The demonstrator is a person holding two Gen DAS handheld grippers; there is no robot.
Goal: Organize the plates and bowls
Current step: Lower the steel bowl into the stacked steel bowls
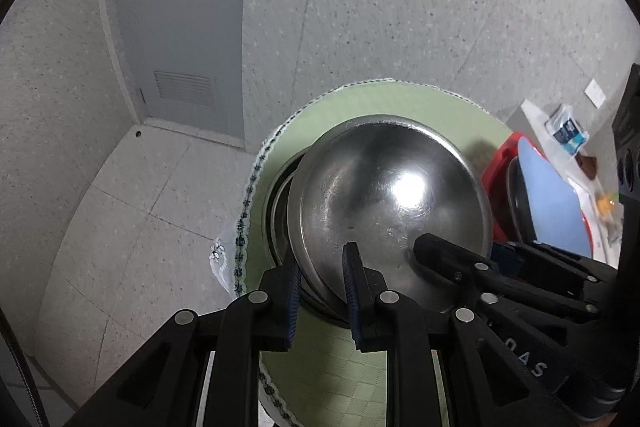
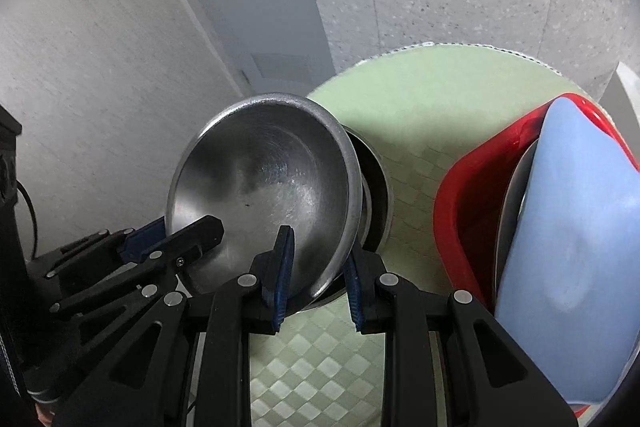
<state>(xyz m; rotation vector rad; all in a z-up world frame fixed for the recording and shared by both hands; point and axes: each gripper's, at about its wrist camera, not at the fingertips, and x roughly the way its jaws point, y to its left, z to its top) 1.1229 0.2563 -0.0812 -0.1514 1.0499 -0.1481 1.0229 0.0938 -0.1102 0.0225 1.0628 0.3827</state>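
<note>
Surface: round table [image 2: 440, 87] with green cloth.
Bowl [image 1: 384, 195]: tilted above a second bowl [image 2: 374, 187].
Left gripper [image 1: 322, 291]: clamped on near rim.
Right gripper [image 2: 318, 267]: clamped on rim too.

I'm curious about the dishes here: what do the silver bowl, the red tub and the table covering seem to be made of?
Silver bowl: apparently stainless steel, with a brushed sheen and a bright glare spot. Red tub: probably glossy molded plastic, with shiny highlights on its rim. Table covering: likely woven cloth, matte pale green checks with a stitched edge.
</note>
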